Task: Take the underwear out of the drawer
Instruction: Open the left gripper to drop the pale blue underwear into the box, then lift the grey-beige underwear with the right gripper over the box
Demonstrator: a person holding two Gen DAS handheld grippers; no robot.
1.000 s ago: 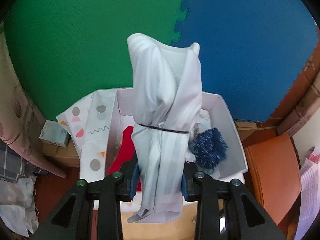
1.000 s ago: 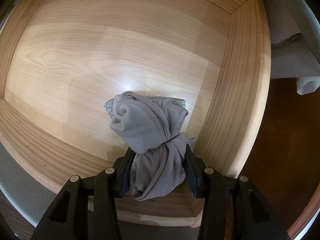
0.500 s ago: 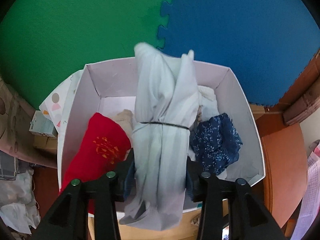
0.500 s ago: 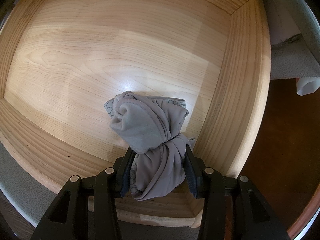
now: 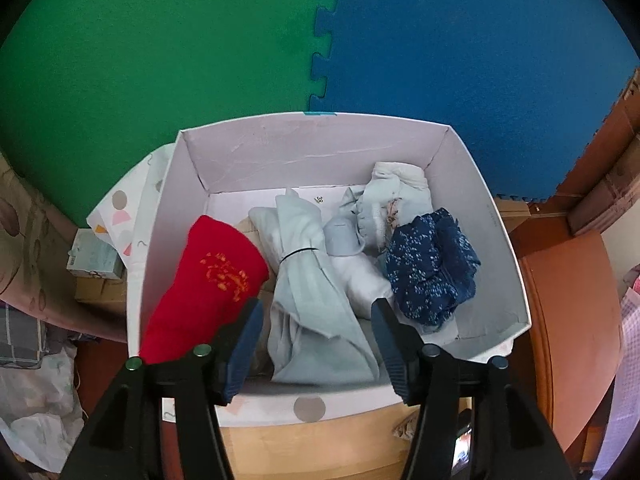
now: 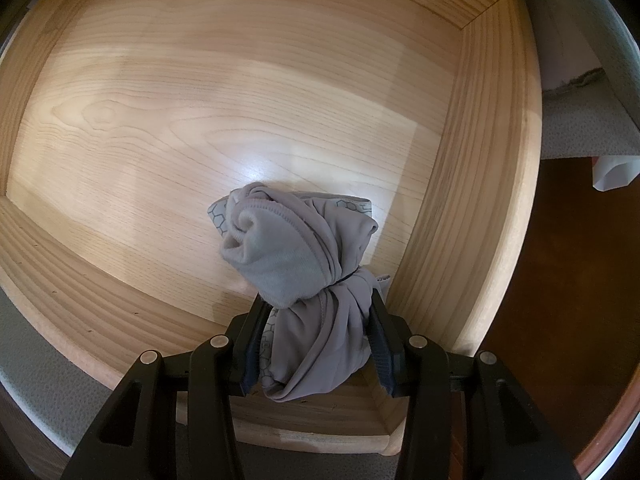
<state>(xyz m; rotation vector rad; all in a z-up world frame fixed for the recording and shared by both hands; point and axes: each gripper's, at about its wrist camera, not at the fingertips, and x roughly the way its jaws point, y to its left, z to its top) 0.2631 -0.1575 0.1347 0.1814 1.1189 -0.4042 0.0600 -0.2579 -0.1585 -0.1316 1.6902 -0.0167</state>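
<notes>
Soft, light, limp stuff throughout — rolled bundles cinched with a thin dark band, likely to sag and slide if pinched at a loose tail. Best taken at or just below the band, where the cloth is bunched thick and will not slip through.

Right tongs (image 6: 316,340) clamped on the grey underwear bundle (image 6: 296,264), pads pressing both sides of the lower half, just under the band. Bundle's rolled head leaning out beyond the tips, over the floor of the wooden drawer (image 6: 476,168), close to its right wall and front corner. Hard to tell whether the bundle rests on the boards or hangs just clear. Nothing else visible in the drawer — judged to be the last piece there. Pointing straight down into the drawer; a plain lift should clear the low walls.

Left tongs (image 5: 316,336) tilted steeply down over the white box (image 5: 312,144), jaws just been opening and now standing well apart. Pale striped bundle (image 5: 312,280) lying between them but free of both pads, resting in the box among a red roll (image 5: 208,280), a navy speckled piece (image 5: 432,264) and a whitish piece (image 5: 392,188). Released, by the look of it. Green and blue foam mat (image 5: 200,48) beyond the box.
</notes>
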